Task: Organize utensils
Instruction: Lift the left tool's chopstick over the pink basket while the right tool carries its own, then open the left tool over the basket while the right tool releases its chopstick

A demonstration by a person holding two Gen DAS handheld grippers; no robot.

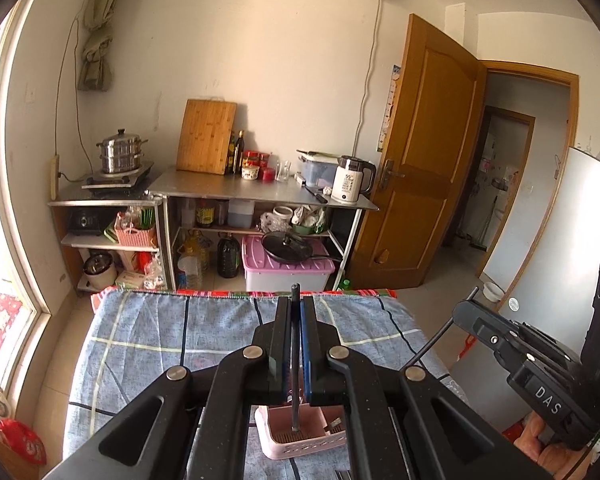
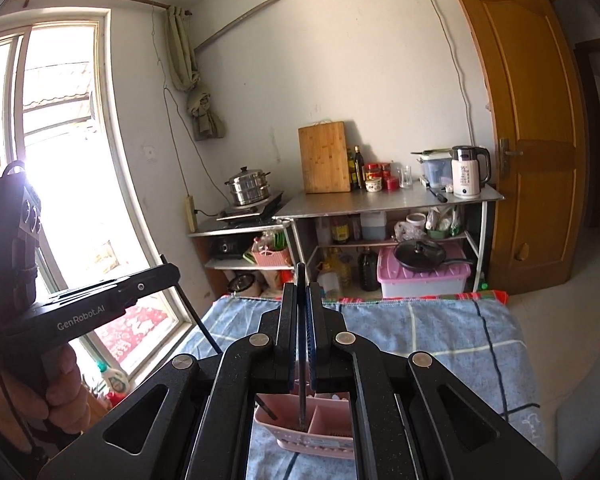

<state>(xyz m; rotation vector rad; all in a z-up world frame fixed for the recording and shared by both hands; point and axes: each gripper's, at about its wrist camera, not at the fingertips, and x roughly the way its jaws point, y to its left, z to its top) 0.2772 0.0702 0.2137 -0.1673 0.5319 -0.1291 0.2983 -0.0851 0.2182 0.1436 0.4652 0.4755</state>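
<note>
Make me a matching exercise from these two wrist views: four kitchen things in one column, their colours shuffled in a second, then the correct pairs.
Things
1. utensil holder on the table
2. storage box lid under the pan
3. cutting board leaning on the wall
4. steamer pot on the stove

Colours
A. silver metal
B. purple
C. pale pink
D. light brown wood

Pairs: 1-C, 2-B, 3-D, 4-A
</note>
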